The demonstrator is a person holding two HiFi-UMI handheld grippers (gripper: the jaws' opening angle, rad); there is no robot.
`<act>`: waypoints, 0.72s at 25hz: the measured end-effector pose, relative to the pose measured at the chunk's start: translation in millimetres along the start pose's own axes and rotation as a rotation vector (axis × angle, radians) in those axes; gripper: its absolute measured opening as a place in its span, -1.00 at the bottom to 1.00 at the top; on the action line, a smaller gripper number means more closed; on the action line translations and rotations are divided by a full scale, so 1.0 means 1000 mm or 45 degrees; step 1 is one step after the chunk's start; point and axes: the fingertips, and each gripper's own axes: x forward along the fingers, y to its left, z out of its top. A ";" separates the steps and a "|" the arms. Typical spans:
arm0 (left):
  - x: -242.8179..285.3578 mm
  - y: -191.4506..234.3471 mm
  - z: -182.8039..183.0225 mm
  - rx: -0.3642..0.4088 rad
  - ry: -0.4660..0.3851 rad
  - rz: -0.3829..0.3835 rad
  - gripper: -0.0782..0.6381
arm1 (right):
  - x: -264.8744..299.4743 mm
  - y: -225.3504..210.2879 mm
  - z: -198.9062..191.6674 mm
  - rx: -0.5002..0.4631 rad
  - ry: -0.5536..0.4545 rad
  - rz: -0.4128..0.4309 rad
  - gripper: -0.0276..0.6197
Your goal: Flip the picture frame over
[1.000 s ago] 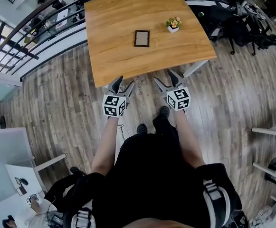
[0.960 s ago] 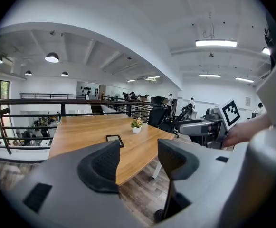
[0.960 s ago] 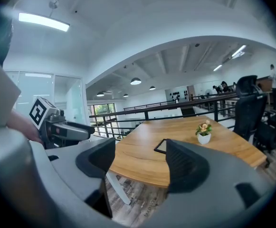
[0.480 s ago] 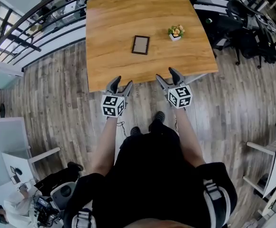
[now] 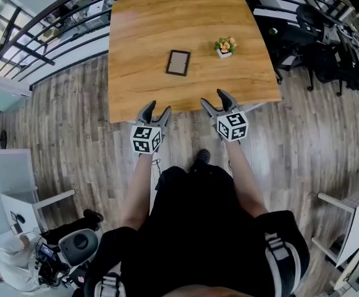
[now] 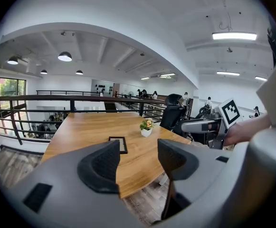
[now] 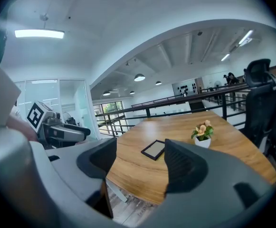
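Both tools gape wide and empty: our left tool [image 5: 157,109] and right tool [image 5: 212,99] hover at the near edge of the counter [image 5: 136,36]. We see the picture frame [image 5: 178,62] lying flat mid-counter, well apart from both, seemingly glass side up, with a small potted flower [image 5: 225,46] to its right.

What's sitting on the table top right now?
On the table a picture frame lies flat, and a small potted plant stands apart from it. The frame's downward side is covered.
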 end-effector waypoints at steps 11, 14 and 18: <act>0.010 0.003 0.007 -0.039 -0.033 0.075 -0.04 | 0.010 -0.013 0.009 -0.034 0.029 0.051 0.03; 0.013 0.008 0.006 -0.050 -0.022 0.096 -0.04 | 0.015 -0.016 0.012 -0.031 0.036 0.060 0.02; 0.019 0.017 0.004 -0.064 -0.003 0.097 -0.04 | 0.027 -0.016 0.008 -0.018 0.058 0.068 0.01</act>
